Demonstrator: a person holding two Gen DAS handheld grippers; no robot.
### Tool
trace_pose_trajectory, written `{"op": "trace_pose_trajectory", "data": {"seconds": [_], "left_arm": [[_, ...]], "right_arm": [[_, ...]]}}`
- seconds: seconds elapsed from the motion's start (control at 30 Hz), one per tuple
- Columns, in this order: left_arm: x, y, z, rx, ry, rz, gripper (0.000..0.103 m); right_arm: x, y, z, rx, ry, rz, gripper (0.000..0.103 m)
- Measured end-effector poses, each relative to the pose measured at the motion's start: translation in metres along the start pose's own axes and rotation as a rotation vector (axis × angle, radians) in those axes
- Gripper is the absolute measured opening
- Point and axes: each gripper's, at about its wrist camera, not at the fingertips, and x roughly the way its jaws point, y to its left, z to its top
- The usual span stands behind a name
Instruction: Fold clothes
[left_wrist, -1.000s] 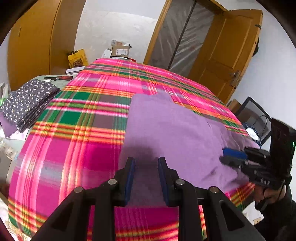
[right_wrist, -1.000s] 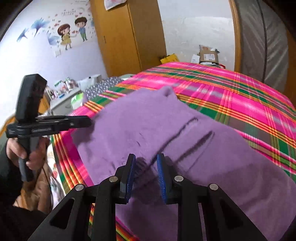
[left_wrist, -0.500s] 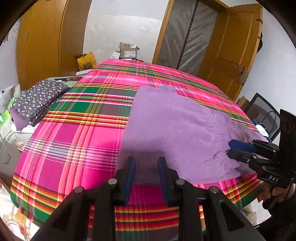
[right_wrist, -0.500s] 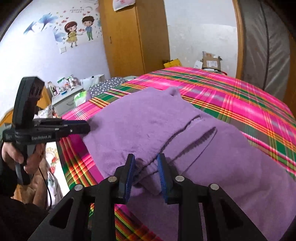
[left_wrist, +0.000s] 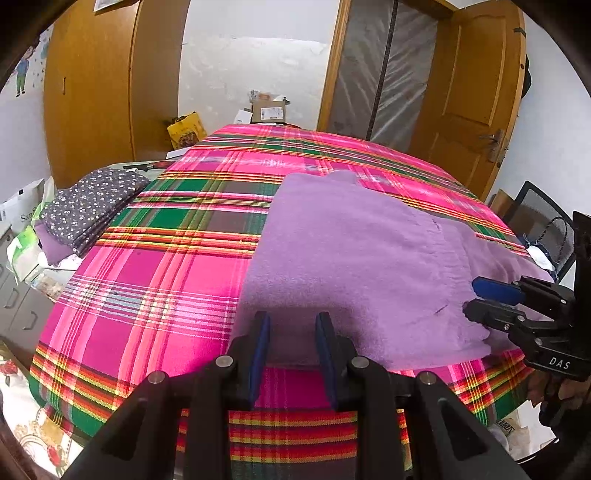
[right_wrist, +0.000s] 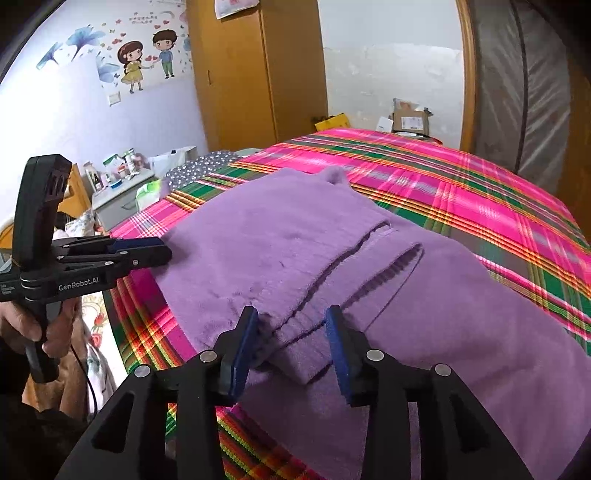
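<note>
Purple fleece, a soft plush garment (left_wrist: 354, 266), is seen in the left wrist view spread flat on a bed covered by a pink, green and yellow plaid blanket (left_wrist: 155, 258), its near hem lying close to the bed's front edge; this placement is judged to keep the edges within reach for folding. The left tool (left_wrist: 291, 325) is held just above that hem with its blue-padded jaws standing apart and nothing between them, apparently poised over a corner not yet taken. At the right, the right tool (left_wrist: 476, 299) is seen at the garment's edge, and the letters "DAS" are read on its black body. A folded dark dotted cloth (left_wrist: 88, 210) lies on a side unit beyond the bed, probably a piece already finished.

In the right wrist view, the garment (right_wrist: 280, 254) is shown with a doubled flap lying across it. The right tool (right_wrist: 291, 325) is opening; a fold of fleece lies between its jaws, but the pads are not pressing on it, which suggests a fold being let go. The left tool (right_wrist: 162, 253), gripped by a hand (right_wrist: 40, 325), bears "GenRobot.AI". Smaller writing on the tool cannot be made out.
</note>
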Motion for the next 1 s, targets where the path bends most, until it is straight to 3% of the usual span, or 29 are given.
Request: {"op": "trace_pose_trajectory", "data": {"seconds": [0.6, 0.83, 1.0], "left_arm": [[0.001, -0.009, -0.001, 0.018, -0.01, 0.058, 0.029], [-0.008, 0.004, 0.001, -0.046, 0.006, -0.017, 0.029], [-0.018, 0.015, 0.0, -0.059, -0.029, -0.006, 0.029]], "right_arm": [[-0.005, -0.011, -0.009, 0.123, -0.003, 0.053, 0.044], [-0.014, -0.022, -0.018, 0.224, 0.019, 0.059, 0.044], [-0.028, -0.019, -0.018, 0.207, -0.017, 0.025, 0.044]]}}
